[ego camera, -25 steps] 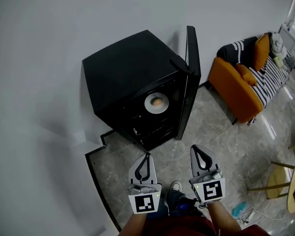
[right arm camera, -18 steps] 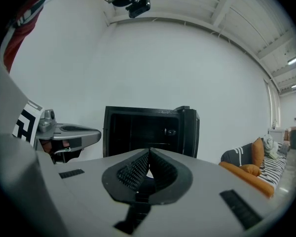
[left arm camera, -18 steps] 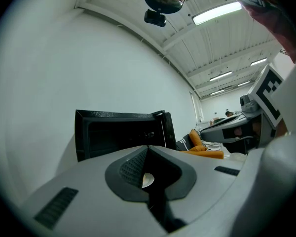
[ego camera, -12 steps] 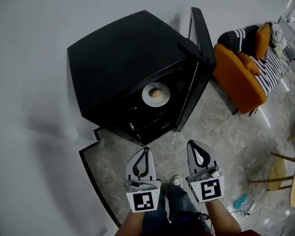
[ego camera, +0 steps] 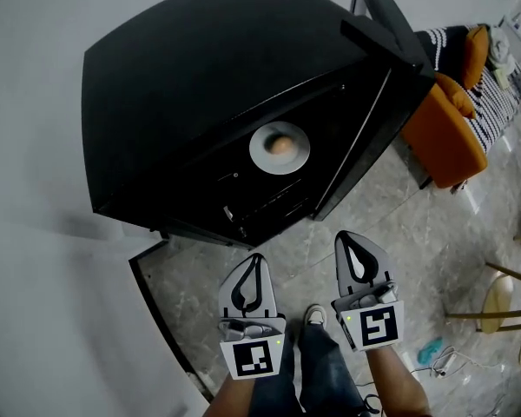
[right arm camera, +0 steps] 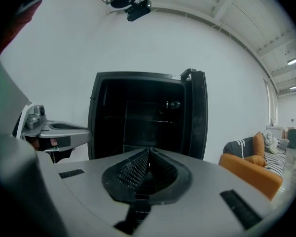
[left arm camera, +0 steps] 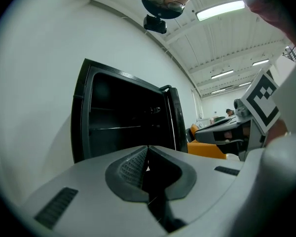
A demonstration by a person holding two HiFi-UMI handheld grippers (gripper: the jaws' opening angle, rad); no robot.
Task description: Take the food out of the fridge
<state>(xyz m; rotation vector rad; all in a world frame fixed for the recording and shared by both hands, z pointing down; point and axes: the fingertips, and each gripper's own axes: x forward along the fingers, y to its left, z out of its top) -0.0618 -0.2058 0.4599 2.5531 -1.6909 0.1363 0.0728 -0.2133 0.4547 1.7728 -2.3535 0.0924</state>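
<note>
A small black fridge (ego camera: 191,85) stands against the white wall with its door (ego camera: 391,33) swung open to the right. Inside, on a shelf, a round grey plate (ego camera: 265,156) carries a small orange-brown piece of food (ego camera: 280,145). My left gripper (ego camera: 256,258) and right gripper (ego camera: 348,236) hover side by side over the floor, short of the fridge front, both shut and empty. In the left gripper view the open fridge (left arm camera: 123,122) fills the middle, dark inside. The right gripper view also faces the dark fridge interior (right arm camera: 143,117).
An orange sofa (ego camera: 451,120) with striped and orange cushions stands right of the fridge door. A wooden chair or table leg (ego camera: 504,298) is at the far right. The person's legs and a shoe (ego camera: 311,318) are below the grippers on the marble floor.
The fridge has come much closer and larger in the head view as the person stepped toward it. Both grippers stay shut and side by side.
</note>
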